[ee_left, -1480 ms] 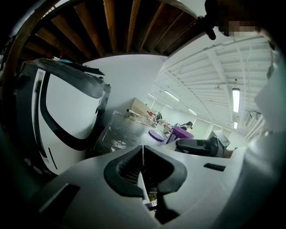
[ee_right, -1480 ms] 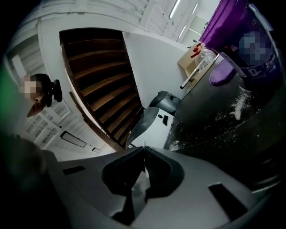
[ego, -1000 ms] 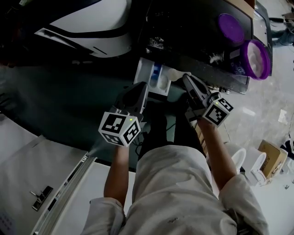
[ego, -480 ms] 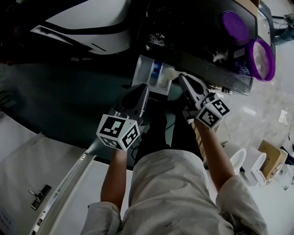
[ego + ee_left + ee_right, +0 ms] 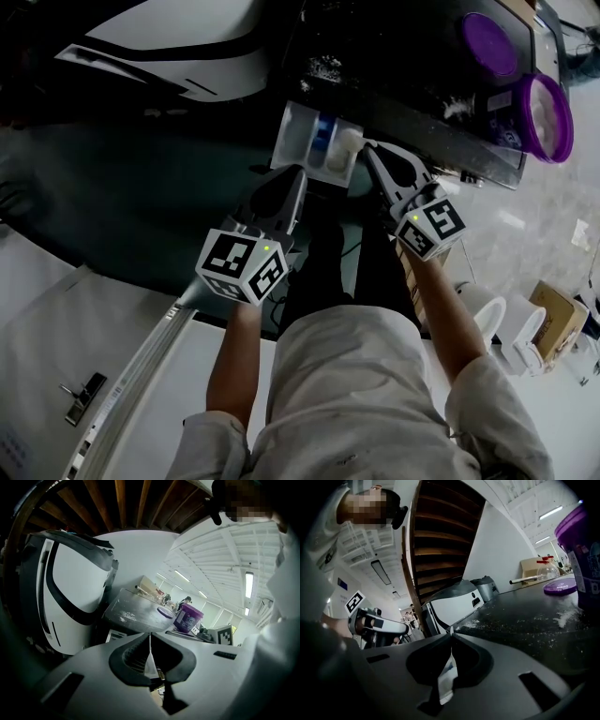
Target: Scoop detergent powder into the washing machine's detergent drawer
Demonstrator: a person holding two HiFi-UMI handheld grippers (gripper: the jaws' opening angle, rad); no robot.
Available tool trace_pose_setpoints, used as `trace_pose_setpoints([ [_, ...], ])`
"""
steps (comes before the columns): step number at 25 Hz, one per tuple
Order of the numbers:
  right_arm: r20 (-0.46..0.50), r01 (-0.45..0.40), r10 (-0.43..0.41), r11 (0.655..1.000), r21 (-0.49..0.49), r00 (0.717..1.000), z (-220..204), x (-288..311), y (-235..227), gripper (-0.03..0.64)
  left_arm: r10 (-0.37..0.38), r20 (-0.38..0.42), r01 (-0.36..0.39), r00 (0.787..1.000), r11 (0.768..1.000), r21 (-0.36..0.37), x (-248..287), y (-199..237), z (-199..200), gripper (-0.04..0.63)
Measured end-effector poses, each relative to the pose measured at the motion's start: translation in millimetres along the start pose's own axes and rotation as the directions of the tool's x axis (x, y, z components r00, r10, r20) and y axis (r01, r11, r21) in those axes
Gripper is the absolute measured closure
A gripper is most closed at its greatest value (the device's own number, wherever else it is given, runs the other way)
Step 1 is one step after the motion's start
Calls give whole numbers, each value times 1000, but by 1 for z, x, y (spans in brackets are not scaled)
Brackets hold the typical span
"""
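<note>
The white detergent drawer [image 5: 298, 139] stands pulled out from the dark washing machine, with a blue insert and a pale heap [image 5: 344, 142] in its right compartment. My left gripper [image 5: 294, 175] is shut and empty just in front of the drawer's near edge. At the drawer's right corner, beside the pale heap, my right gripper [image 5: 368, 151] is also shut. In the left gripper view the left gripper [image 5: 150, 635] has its jaws together. The right gripper [image 5: 451, 630] shows the same in the right gripper view, with a sliver of white and blue behind its jaws. The purple detergent tub [image 5: 547, 114] stands open on the machine top.
The tub's purple lid [image 5: 491, 42] lies on the dark machine top [image 5: 394, 56], where spilled powder [image 5: 323, 66] is scattered. A white appliance [image 5: 178, 37] stands to the left. Boxes and white items [image 5: 553, 323] sit on the floor at right. My legs are below the drawer.
The right gripper has moved a little up and left, closer to the drawer's right corner. The left gripper has hardly moved.
</note>
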State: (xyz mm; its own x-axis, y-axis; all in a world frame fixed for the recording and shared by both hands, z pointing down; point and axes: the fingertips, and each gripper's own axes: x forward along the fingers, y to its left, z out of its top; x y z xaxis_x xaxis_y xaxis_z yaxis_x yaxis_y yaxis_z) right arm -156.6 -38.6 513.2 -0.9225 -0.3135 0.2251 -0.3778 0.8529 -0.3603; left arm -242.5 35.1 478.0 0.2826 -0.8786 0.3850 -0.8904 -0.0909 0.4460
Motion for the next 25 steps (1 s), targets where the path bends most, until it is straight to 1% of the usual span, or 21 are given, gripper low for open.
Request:
trace_pose_setpoints([
  [4,-25,2,-4,997,-75,1000,-6,4,1,606,-8,-8,8,1000,1000,11,2,-2,-2,569],
  [10,-58,1,-12,983,-182,998,-14,8,4,606,1,-18,-1,1000,1000,1,0,1,-10,571],
  [13,-67,-4,-13,970,-242,998,-14,12,8,606,4,-25,-4,1000,1000,-2,-1,3,-14,569],
  [16,-88,-19,-10,949,-315,996,-17,16,11,606,6,-28,-7,1000,1000,-5,0,4,-17,569],
  [23,-107,-14,-30,923,-385,994,-21,21,14,606,9,-40,-10,999,1000,-13,1,5,-23,569],
  [25,-116,-17,-35,909,-417,993,-23,22,13,606,12,-40,-13,999,1000,-12,1,7,-23,569],
])
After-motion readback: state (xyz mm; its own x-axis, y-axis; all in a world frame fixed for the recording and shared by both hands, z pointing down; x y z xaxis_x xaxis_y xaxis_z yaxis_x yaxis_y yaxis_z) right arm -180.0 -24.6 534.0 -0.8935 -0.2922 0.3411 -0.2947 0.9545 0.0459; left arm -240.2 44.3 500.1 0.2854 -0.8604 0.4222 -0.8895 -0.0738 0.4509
